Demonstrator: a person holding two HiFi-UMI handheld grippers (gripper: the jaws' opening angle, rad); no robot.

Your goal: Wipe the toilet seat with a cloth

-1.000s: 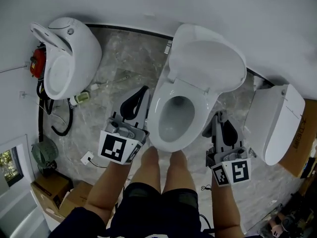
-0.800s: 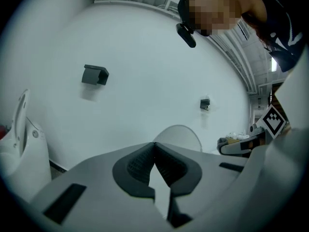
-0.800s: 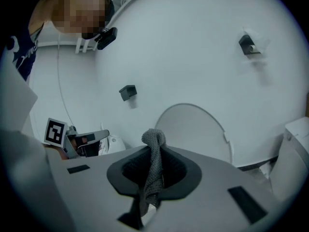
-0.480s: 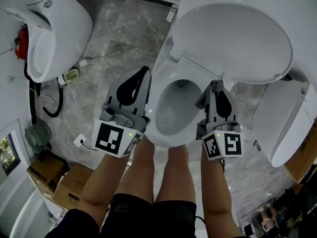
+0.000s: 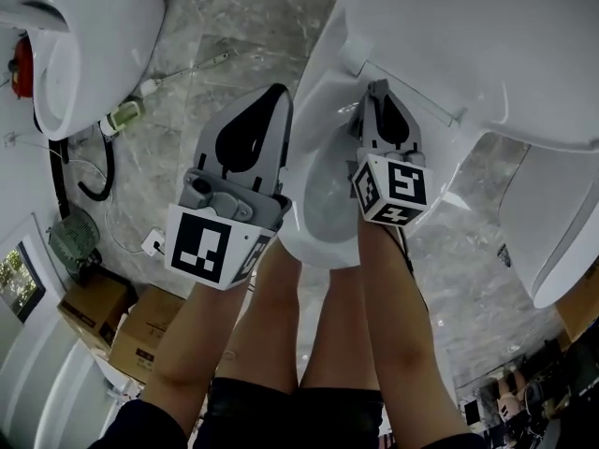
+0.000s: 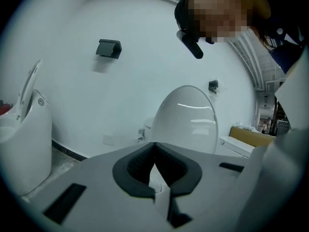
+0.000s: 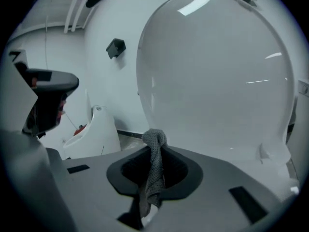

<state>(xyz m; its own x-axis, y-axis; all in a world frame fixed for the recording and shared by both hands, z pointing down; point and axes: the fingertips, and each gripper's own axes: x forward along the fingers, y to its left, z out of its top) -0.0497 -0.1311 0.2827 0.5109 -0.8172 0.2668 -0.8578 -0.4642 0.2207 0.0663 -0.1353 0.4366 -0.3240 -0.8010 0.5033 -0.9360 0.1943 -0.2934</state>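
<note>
My small grey knitted cloth [image 7: 153, 170] is pinched in my right claw [image 7: 154, 144]. The claw is closed tight on it, and a tuft pokes out past the tips. The cloth looks soft, light and floppy, so I think it will bend to the curve. I should hold it near its middle.

The right claw hovers over the white toilet seat [image 5: 309, 152], at about 1 o'clock of the bowl [image 5: 328, 204]. My left claw [image 5: 279, 96] is closed with nothing in it, at 9 o'clock. The raised white lid [image 5: 468, 45] stands at 12.

From above the cloth is hidden. I cannot tell if it touches the seat.
</note>
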